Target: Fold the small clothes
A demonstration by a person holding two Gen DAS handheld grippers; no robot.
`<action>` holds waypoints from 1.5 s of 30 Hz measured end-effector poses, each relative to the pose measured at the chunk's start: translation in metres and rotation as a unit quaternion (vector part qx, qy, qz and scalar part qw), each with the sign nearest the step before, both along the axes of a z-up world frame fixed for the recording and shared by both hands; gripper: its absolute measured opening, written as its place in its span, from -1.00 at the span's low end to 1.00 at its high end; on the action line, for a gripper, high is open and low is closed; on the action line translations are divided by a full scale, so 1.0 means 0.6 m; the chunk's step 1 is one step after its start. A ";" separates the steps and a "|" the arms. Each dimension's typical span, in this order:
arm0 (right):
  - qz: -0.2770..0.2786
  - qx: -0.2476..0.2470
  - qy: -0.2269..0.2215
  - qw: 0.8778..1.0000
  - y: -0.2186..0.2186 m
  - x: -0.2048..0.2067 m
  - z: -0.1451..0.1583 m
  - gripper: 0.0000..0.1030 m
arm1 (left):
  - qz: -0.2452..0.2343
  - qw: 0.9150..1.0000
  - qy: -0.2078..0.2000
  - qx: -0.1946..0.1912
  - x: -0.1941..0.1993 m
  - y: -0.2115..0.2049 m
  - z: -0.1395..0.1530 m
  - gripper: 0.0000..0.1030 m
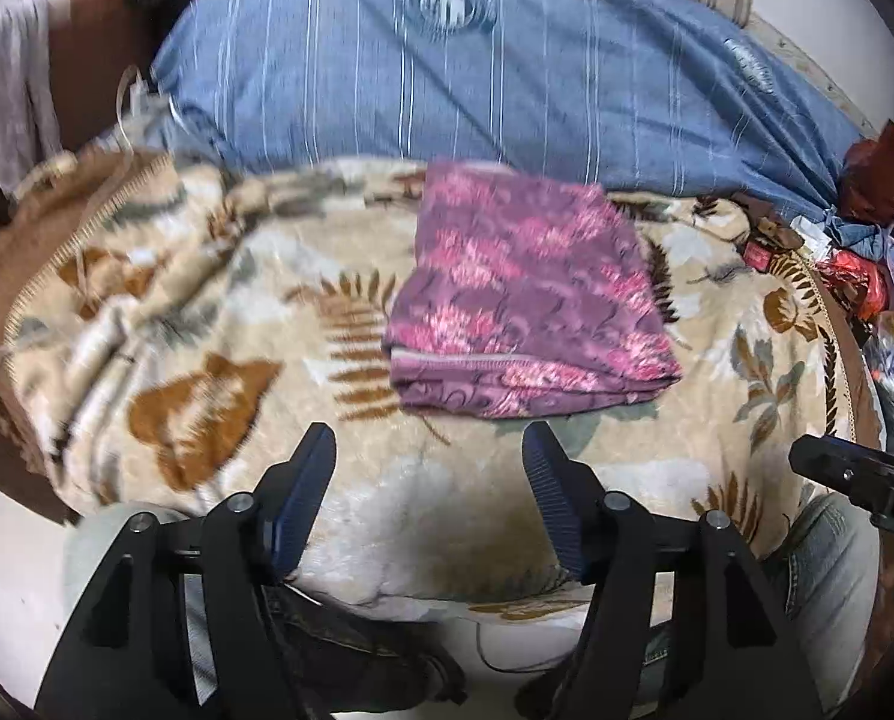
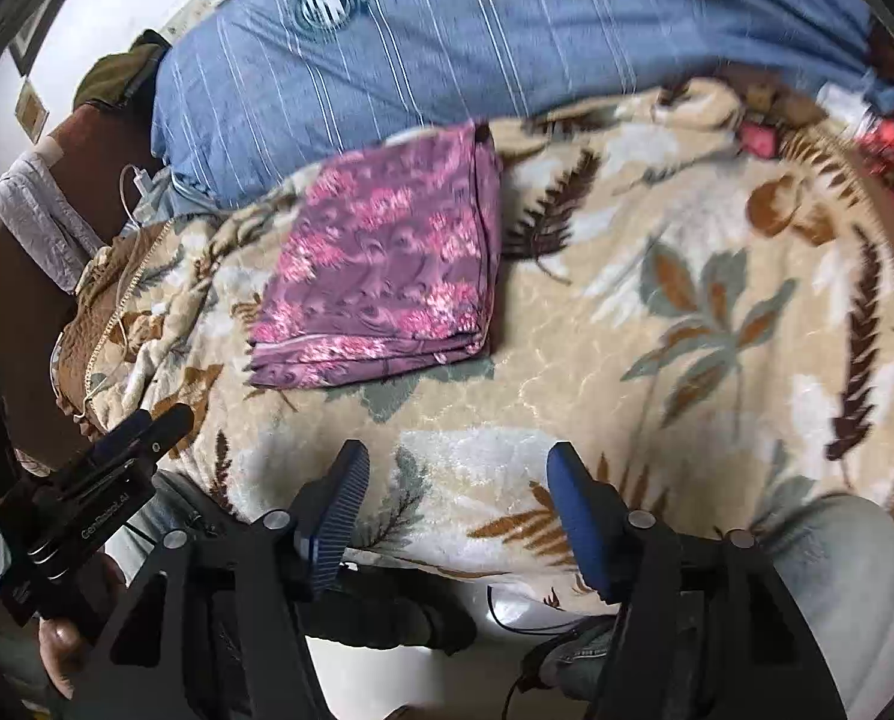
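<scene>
A purple cloth with pink flower print (image 1: 528, 294) lies folded into a neat square on the floral blanket (image 1: 219, 312). In the right wrist view the same folded cloth (image 2: 381, 270) sits left of centre, its layered edge facing me. My left gripper (image 1: 429, 450) hovers above the blanket just short of the cloth's near edge, open, with nothing between its blue pads. My right gripper (image 2: 456, 468) is open too, empty, over the blanket to the right of the cloth. The left gripper (image 2: 147, 426) also shows at the lower left of the right wrist view, held in a hand.
A blue striped pillow (image 1: 477, 78) lies behind the cloth. A heap of small packets and clothes (image 1: 879, 276) crowds the blanket's right edge. A brown headboard with a pale garment (image 1: 9, 90) draped on it stands at the left. The person's jeans-clad knees (image 2: 831, 564) are at the bed's near edge.
</scene>
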State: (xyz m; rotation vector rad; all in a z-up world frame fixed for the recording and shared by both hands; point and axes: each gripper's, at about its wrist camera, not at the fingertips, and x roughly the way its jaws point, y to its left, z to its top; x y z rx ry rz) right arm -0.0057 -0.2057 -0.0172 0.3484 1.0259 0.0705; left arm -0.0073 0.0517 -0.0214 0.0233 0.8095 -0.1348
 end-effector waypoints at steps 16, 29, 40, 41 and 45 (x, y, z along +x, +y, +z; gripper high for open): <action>0.014 -0.025 -0.080 0.996 0.041 -0.071 0.129 0.37 | 0.026 0.999 -0.017 -0.010 -0.061 0.005 0.101 0.40; 0.019 -0.035 -0.072 0.997 0.057 -0.065 0.122 0.40 | 0.023 0.999 -0.029 0.016 -0.068 -0.002 0.114 0.43; 0.021 -0.049 -0.072 0.996 0.063 -0.060 0.124 0.41 | 0.023 0.999 -0.028 0.017 -0.072 -0.006 0.113 0.43; 0.023 -0.048 -0.072 0.996 0.063 -0.059 0.123 0.41 | 0.023 0.999 -0.028 0.017 -0.072 -0.006 0.114 0.43; 0.024 -0.048 -0.072 0.996 0.064 -0.058 0.123 0.41 | 0.024 0.999 -0.028 0.016 -0.072 -0.006 0.114 0.43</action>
